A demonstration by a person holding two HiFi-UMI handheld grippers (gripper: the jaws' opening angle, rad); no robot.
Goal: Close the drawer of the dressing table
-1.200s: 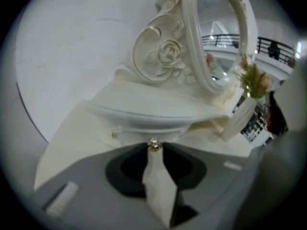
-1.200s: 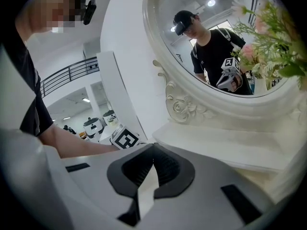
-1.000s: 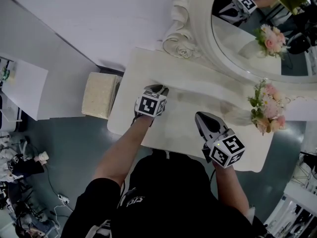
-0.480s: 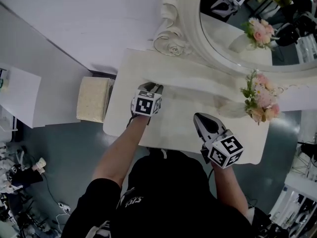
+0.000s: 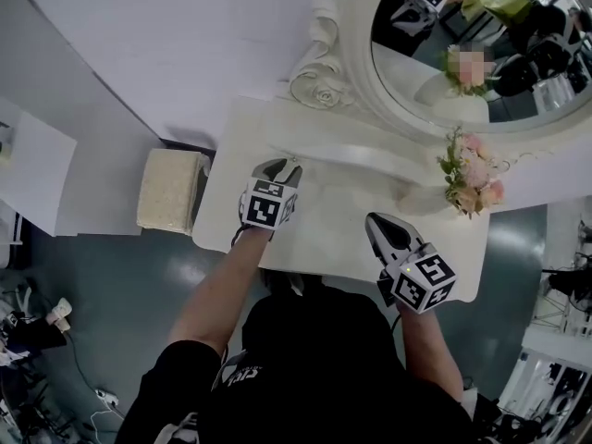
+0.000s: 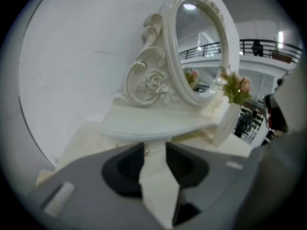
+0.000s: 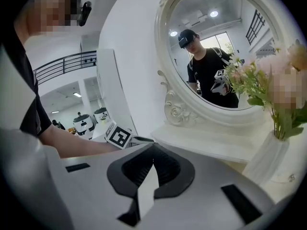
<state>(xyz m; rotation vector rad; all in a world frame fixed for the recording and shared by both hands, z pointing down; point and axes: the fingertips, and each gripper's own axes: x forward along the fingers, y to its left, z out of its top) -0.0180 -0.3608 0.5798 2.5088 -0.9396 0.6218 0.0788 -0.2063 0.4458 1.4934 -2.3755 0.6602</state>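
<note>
The cream dressing table [image 5: 338,239] has a raised shelf [image 5: 356,158] under its oval mirror [image 5: 462,63]. My left gripper [image 5: 280,166] hovers at the shelf's left front. Its jaws are opening and nothing is between them. In the left gripper view, a small drawer knob [image 6: 146,150] shows just past the left gripper [image 6: 154,146], under the shelf lip [image 6: 144,127]; the pads do not touch it. My right gripper [image 5: 373,221] hangs over the table's front right, shut and empty, as the right gripper view also shows for the right gripper [image 7: 153,146].
A white vase of pink flowers [image 5: 467,176] stands at the shelf's right end, close to the right gripper. A beige cushioned stool [image 5: 166,191] sits on the floor left of the table. A white panel [image 5: 28,165] stands further left.
The left gripper's jaws have spread wider and it has lifted slightly away from the shelf front. The right gripper has drifted a little over the table.
</note>
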